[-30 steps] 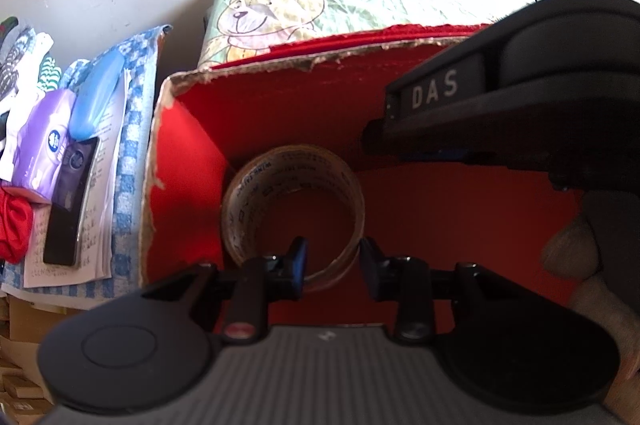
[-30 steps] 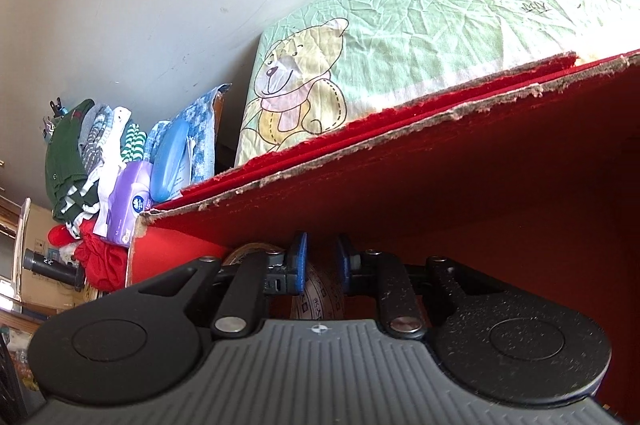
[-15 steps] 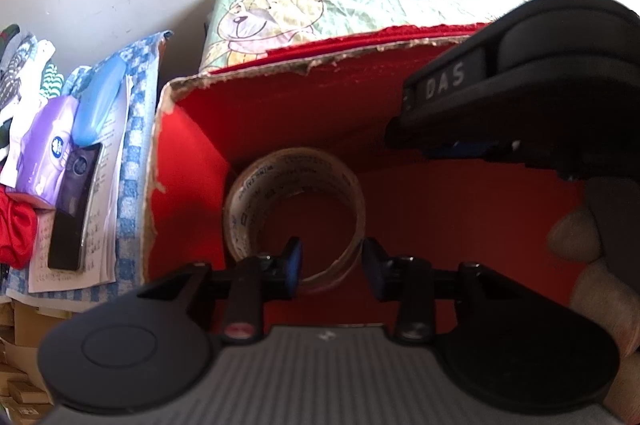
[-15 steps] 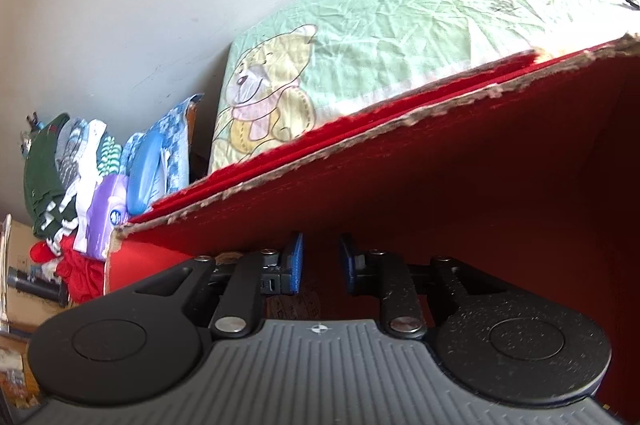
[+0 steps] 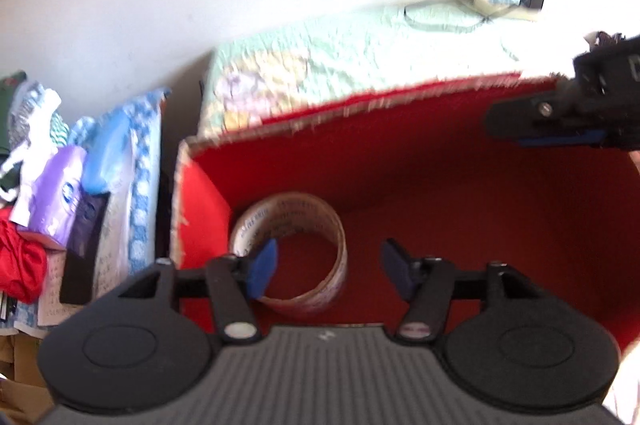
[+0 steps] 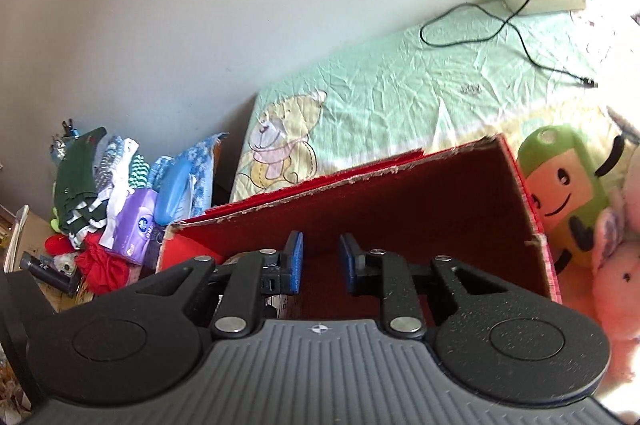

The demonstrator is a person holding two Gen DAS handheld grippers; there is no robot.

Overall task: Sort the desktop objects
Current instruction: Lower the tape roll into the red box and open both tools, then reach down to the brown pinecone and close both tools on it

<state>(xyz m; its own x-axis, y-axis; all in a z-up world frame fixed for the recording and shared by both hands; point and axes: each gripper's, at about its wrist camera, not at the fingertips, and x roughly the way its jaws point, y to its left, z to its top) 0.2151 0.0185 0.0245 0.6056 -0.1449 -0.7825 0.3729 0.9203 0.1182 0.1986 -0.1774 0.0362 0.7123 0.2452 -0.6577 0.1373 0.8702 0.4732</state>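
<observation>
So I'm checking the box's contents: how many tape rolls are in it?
1. The tape roll stands on edge in the red box's left near corner, by the left claw. The near box floor is hidden, so more may be there.

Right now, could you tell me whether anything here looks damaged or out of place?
The red box has a torn, ragged top edge showing bare cardboard. The tape roll inside it looks fine.
</observation>
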